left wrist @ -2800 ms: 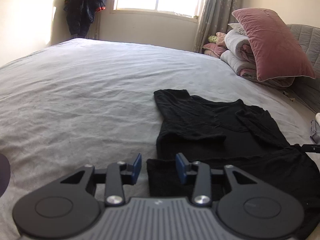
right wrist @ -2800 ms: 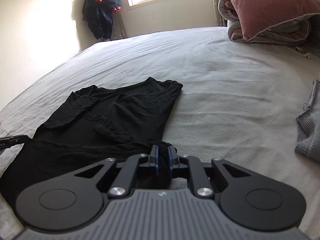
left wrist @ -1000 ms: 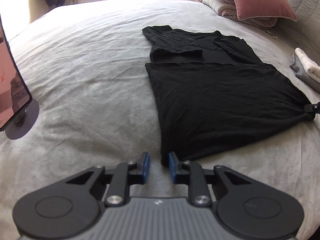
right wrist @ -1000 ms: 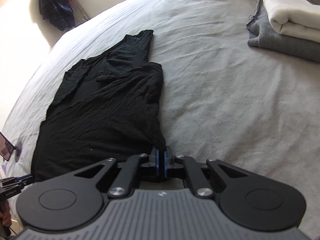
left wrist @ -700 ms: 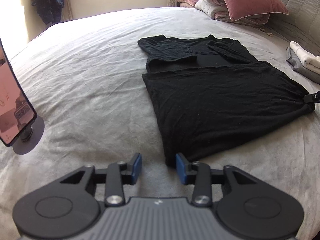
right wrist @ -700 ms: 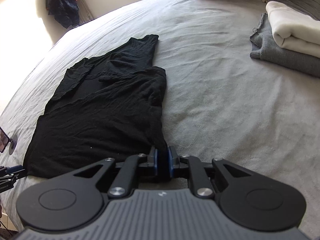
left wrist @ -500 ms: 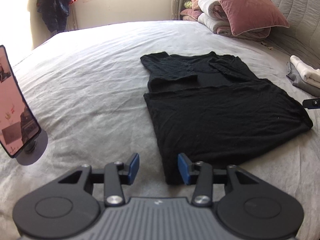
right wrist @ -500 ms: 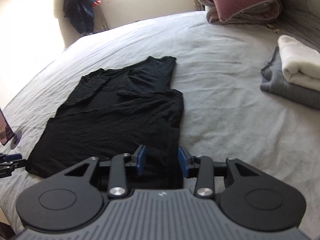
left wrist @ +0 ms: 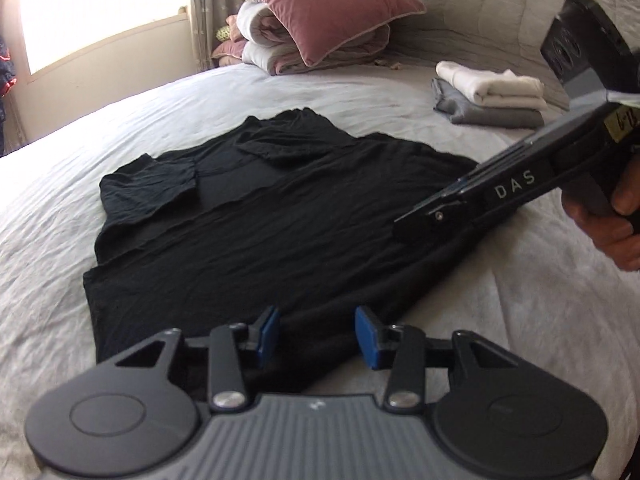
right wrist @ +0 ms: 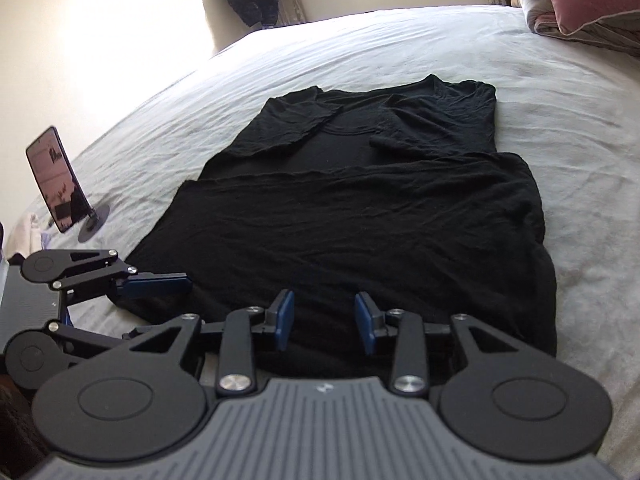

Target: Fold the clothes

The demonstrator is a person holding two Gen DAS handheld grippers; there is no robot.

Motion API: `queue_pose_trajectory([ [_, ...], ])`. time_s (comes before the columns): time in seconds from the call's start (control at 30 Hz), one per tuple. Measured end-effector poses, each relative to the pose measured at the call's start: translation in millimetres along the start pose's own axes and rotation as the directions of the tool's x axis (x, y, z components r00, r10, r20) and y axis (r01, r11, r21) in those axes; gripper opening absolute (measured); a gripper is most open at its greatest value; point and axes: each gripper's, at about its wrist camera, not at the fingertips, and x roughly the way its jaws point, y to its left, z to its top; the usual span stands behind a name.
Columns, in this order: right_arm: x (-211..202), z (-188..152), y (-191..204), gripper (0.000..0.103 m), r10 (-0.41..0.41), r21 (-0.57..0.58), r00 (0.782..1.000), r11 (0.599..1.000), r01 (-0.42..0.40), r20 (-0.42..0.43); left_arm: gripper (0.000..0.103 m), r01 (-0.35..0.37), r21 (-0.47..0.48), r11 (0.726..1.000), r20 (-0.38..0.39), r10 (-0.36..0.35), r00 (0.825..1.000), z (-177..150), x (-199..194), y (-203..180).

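Left claw: released; its blue pads stand apart above the near hem of the black T-shirt, pinching no cloth, at lower centre of the left wrist view.
Right claw: likewise released, pads parted over the same near hem, lower centre of the right wrist view; nothing is gripped between them.
Why so held: both claws sit side by side at the hem, judged to be a pause after laying the cloth flat and before choosing the next fold line.
Cross view: the right claw enters the left wrist view from the right edge, carried by a hand; whether its tip touches the shirt there is unclear, since black metal lies against black cloth.
Task's thing: the shirt lies flat at mid-frame on the bed, collar towards the top of the frame, both short sleeves turned inward across the chest, the lower body overlapping them along a straight crosswise edge.
Material: thin, limp knit, matt, finely creased; likely to sag and slip if lifted by one corner.
Bed cover: pale grey sheet, softly wrinkled.
Finished pile: folded white and grey garments, upper right of the left wrist view, well apart from the shirt.
Other: pink velvet pillow on rolled bedding; phone on a round stand, left of the right wrist view.
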Motion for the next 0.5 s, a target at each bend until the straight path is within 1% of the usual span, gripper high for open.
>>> queue_pose_trajectory([
  [0.13, -13.1, -2.5, -17.4, 0.038, -0.039, 0.002, 0.999, 0.999, 0.039, 0.005, 0.044, 0.02, -0.002, 1.0, -0.007, -0.02, 1.0, -12.6, -11.5, 11.1],
  [0.3, -40.4, -11.3, -53.6, 0.038, -0.09, 0.054, 0.996, 0.995, 0.089, 0.02, 0.045, 0.02, -0.029, 0.999, 0.007, -0.02, 1.0, -42.8, -41.5, 43.6],
  [0.33, -46.4, -13.4, -59.6, 0.038, -0.097, 0.064, 0.995, 0.993, 0.095, 0.024, 0.045, 0.021, -0.049, 0.999, 0.008, -0.021, 1.0, -47.3, -47.5, 51.2],
  [0.4, -57.6, -16.3, -69.4, 0.038, -0.105, 0.086, 0.994, 0.991, 0.102, 0.032, 0.049, 0.029, -0.149, 0.988, 0.005, -0.029, 1.0, -53.3, -58.7, 71.9],
  [0.5, -68.8, -19.1, -81.4, 0.039, -0.11, 0.125, 0.993, 0.987, 0.105, 0.032, 0.049, 0.025, -0.299, 0.954, 0.003, -0.026, 1.0, -59.2, -70.2, 100.5],
])
